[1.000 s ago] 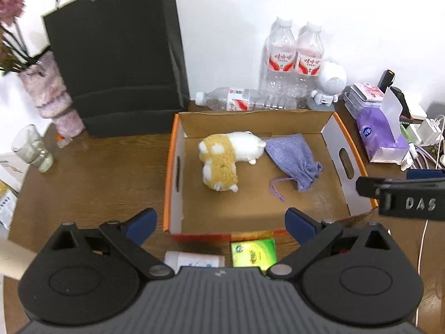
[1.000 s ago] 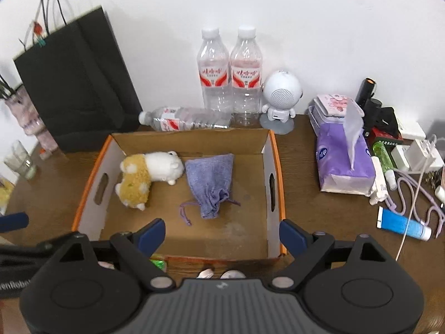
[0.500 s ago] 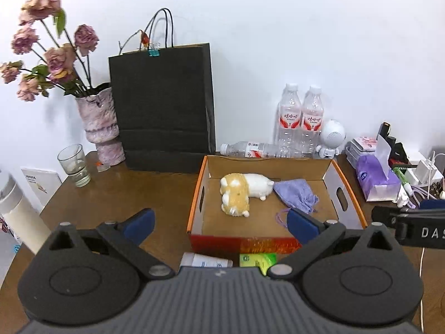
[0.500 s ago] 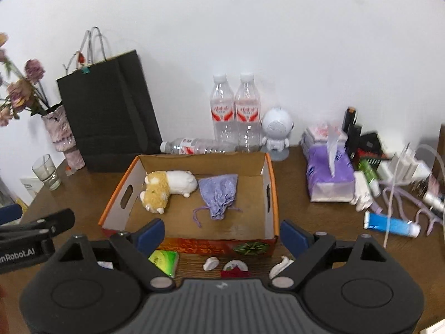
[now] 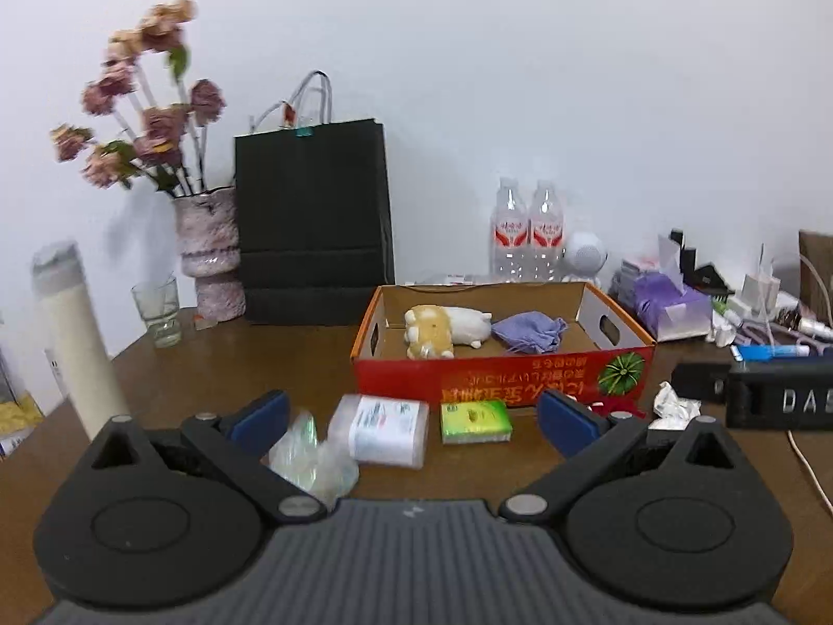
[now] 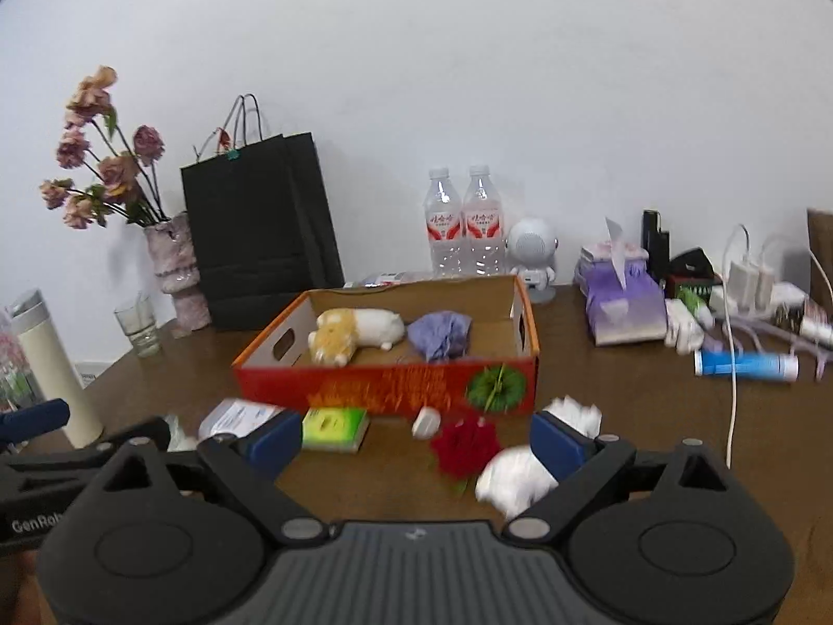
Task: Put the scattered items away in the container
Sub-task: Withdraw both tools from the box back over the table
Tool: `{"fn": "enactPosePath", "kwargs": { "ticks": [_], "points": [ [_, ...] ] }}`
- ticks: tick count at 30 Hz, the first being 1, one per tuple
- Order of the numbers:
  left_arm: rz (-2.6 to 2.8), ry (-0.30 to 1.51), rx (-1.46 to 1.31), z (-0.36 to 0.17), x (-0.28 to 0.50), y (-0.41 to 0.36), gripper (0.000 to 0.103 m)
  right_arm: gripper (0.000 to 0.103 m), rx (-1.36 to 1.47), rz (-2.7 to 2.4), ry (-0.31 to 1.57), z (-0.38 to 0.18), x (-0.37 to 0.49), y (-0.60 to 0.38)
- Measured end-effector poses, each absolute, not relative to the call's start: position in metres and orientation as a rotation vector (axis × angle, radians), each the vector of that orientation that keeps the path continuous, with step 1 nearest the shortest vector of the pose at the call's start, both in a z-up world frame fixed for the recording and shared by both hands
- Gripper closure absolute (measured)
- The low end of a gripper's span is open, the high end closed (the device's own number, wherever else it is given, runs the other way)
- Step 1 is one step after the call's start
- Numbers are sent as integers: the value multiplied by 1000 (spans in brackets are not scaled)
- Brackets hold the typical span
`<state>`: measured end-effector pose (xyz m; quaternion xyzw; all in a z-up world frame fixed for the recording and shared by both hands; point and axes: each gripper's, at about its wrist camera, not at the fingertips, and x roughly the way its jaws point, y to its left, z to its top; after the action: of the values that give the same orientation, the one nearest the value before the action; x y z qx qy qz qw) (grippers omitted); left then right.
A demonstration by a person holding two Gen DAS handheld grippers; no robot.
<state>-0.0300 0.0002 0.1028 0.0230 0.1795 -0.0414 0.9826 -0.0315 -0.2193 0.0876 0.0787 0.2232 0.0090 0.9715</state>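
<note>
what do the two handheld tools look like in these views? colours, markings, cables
Both match: the left tool and right tool have black linkage arms with silver pivot pins, round black discs at the base, a ribbed dark-grey centre body and blue fingertip pads. White lettering shows on the sides, partly cut off: "DAS" and "GenRob". No tool cables or sleeves are visible.

Black tongs (image 5: 411,416), seemingly blue-padded fingertips (image 5: 259,415)

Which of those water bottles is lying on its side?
The clear plastic bottle behind the cardboard box lies flat; the two red-labelled bottles beside it stand upright.
</note>
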Motion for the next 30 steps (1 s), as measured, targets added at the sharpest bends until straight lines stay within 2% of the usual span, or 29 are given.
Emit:
{"fn": "enactPosePath", "kwargs": {
  "ticks": [4,6,14,30],
  "points": [
    [-84,355,26,75,-58,7,0,9,129,4,406,60,-66,-209],
    [-87,344,55,61,-71,10,0,0,114,6,386,49,-82,-203],
    [-68,498,22,22,-80,28,0,0,121,54,448,15,-107,-191],
    [-99,587,36,5,-71,25,0,0,109,58,521,-15,-108,-184]
  ]
}}
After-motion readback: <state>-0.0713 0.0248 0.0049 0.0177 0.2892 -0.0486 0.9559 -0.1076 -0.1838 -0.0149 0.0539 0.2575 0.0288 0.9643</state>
